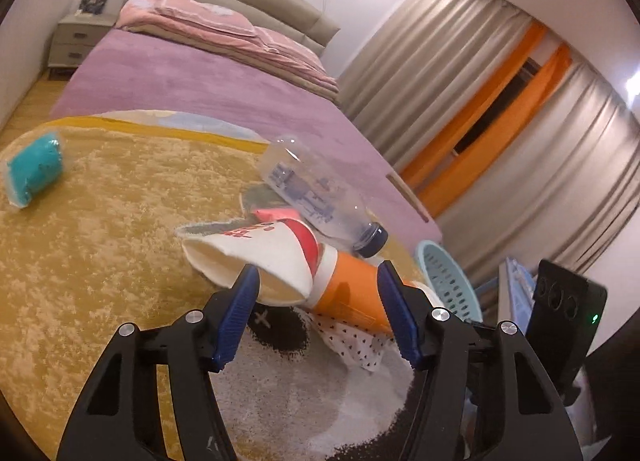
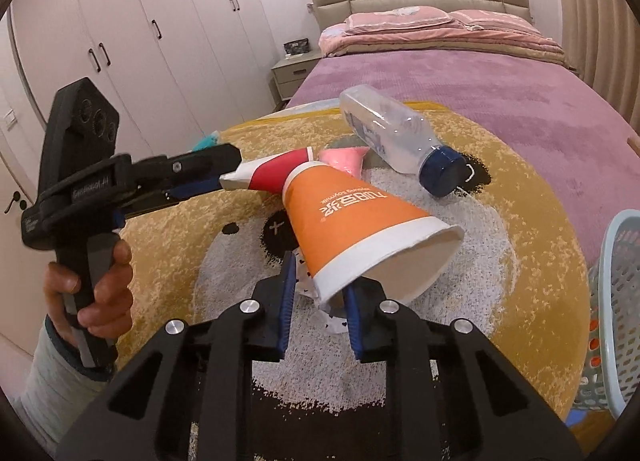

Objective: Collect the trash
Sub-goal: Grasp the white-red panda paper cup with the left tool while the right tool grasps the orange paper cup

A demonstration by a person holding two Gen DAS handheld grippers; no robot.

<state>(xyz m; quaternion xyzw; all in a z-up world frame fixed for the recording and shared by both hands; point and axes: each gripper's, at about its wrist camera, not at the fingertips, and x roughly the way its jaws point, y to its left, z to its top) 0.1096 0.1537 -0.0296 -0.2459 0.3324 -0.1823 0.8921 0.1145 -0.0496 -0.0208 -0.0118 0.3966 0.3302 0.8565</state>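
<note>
An orange paper cup [image 2: 352, 217] lies on its side on the round rug, with a crushed red-and-white paper cup [image 2: 276, 175] stuck into its base. My right gripper [image 2: 320, 289] is shut on the orange cup's white rim. My left gripper [image 1: 316, 281] is open, its fingers astride the crushed cup [image 1: 256, 257] and the orange cup [image 1: 352, 293]; in the right wrist view its fingertips [image 2: 224, 177] reach the crushed cup's end. A clear plastic bottle [image 2: 396, 137] with a blue cap lies behind, over a pink wrapper [image 2: 346, 159].
A pale blue mesh basket [image 2: 612, 313] stands at the rug's right edge, also in the left wrist view [image 1: 448, 281]. A teal packet [image 1: 36, 169] lies far left on the rug. A dotted paper [image 1: 352, 341] lies under the cups. A purple bed [image 2: 480, 93] lies behind.
</note>
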